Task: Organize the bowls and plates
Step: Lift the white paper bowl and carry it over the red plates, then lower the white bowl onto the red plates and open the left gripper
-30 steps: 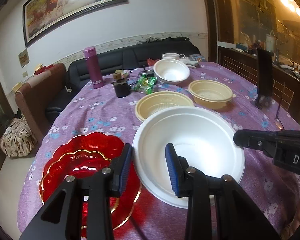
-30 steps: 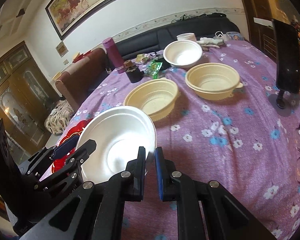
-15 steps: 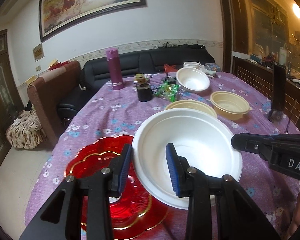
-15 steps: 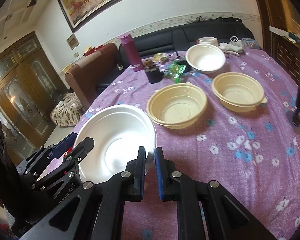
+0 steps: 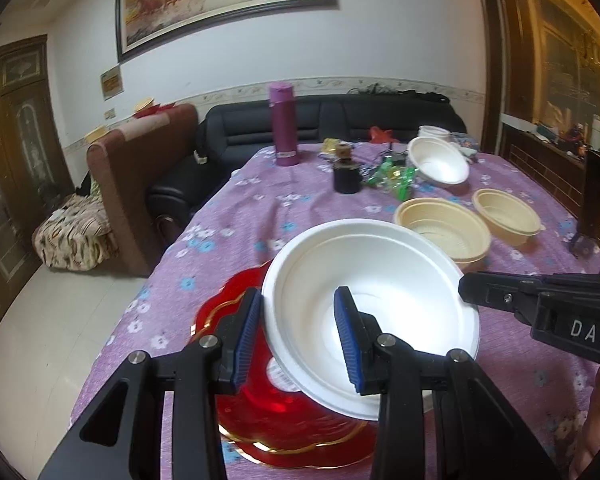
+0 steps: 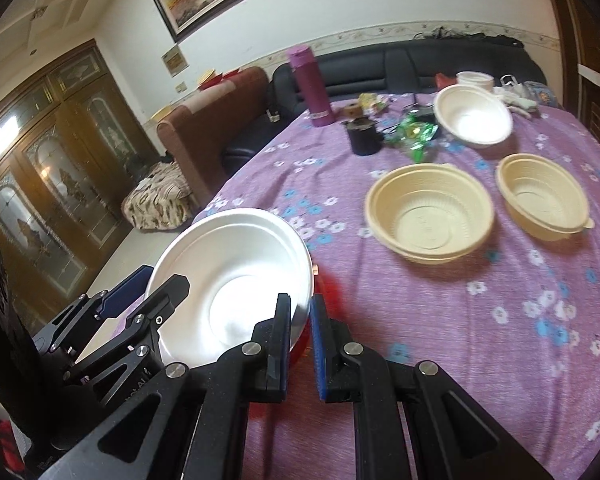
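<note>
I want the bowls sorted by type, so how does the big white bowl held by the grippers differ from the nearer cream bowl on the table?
The big white bowl is smooth and plain white; the nearer cream bowl is yellowish with a ribbed wall. The white bowl is wider and shallower; the cream bowl is deeper. The white bowl is held tilted by its rim over a red plate, with the left gripper and right gripper on it; the cream bowl sits level on the tablecloth. Both are round, empty and upright.

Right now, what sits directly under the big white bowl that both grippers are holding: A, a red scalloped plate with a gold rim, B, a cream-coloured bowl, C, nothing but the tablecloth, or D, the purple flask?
A: in the left wrist view the large white bowl hangs over the red plate, whose gold-edged rim shows below and to its left, while the cream bowls stand farther back.
</note>
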`<state>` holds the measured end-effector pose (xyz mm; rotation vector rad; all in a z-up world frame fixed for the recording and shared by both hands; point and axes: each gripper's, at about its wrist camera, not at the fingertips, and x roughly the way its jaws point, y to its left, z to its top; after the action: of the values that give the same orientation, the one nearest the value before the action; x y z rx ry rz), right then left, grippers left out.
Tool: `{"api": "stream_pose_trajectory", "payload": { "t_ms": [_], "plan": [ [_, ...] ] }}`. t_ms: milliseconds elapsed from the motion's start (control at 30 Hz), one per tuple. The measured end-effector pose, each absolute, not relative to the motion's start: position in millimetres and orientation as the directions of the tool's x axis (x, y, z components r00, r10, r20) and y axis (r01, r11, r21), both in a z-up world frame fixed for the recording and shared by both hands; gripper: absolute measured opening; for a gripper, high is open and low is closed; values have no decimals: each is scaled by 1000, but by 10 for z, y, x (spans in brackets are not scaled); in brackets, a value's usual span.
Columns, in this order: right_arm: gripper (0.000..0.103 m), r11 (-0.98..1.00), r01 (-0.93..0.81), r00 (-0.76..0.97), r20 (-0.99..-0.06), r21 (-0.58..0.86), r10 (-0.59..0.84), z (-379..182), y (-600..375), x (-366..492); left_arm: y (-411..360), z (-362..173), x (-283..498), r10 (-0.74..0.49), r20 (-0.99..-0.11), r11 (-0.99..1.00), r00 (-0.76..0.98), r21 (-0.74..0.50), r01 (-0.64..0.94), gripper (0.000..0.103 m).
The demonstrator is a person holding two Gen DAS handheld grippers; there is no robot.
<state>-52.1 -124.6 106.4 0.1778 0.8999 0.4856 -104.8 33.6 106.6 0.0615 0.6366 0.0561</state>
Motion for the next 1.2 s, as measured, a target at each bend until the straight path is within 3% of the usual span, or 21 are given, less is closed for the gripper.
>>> {"api": "stream_pose_trajectory", "payload": {
  "t_ms": [367, 1200],
  "plan": [
    [11, 868, -376, 451, -755, 324, 476, 779, -791, -383, 701, 764, -997, 95, -654, 995, 750, 43, -89, 36],
    [12, 877, -387, 421, -792, 283, 441, 583, -606, -308, 807, 565, -915, 97, -687, 994, 720, 30, -105, 40]
  ]
}}
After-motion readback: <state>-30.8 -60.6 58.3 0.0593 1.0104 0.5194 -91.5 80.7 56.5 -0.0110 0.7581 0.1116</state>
